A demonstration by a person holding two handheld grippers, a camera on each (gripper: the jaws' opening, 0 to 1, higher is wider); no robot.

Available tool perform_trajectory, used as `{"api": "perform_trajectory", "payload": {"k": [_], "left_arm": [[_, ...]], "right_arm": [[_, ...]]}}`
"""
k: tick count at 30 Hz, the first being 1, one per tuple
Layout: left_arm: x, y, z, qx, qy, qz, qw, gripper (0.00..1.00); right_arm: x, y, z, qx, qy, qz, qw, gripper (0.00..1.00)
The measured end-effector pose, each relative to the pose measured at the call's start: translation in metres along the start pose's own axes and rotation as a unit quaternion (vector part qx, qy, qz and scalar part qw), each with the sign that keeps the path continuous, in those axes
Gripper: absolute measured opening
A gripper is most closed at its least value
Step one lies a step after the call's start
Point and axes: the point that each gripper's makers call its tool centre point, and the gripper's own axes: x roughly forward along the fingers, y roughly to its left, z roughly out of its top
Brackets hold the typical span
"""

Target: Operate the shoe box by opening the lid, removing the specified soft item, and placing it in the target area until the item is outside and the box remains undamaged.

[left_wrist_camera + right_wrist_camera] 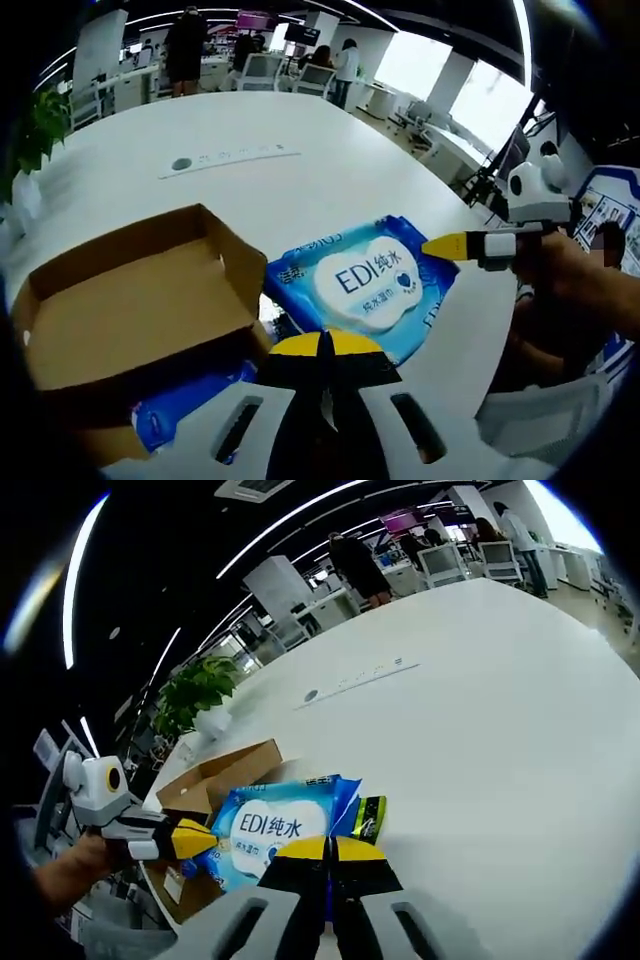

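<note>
The wipes pack (365, 285) hangs clamped between both grippers' closed jaws.

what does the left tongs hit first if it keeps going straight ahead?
Most likely the blue wet-wipes pack, lying on the white table just beyond the left tongs tips. The open cardboard box sits off to one side. Depth is uncertain.
</note>
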Motion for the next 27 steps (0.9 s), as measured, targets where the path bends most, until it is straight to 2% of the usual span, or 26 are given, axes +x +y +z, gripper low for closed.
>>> {"api": "perform_trajectory", "payload": {"k": [23,27], "left_arm": [[0.0,0.008,0.001,0.033,0.013,0.021,0.9992,0.0],[0.003,0.007,0.0,0.059,0.024,0.03,0.9976,0.0]], "right_arm": [[0.013,0.004,-0.002,-0.004,0.004,-0.001,1.0,0.0],[0.016,-0.001,-0.004,-0.003,0.006,-0.004,1.0,0.0]]}}
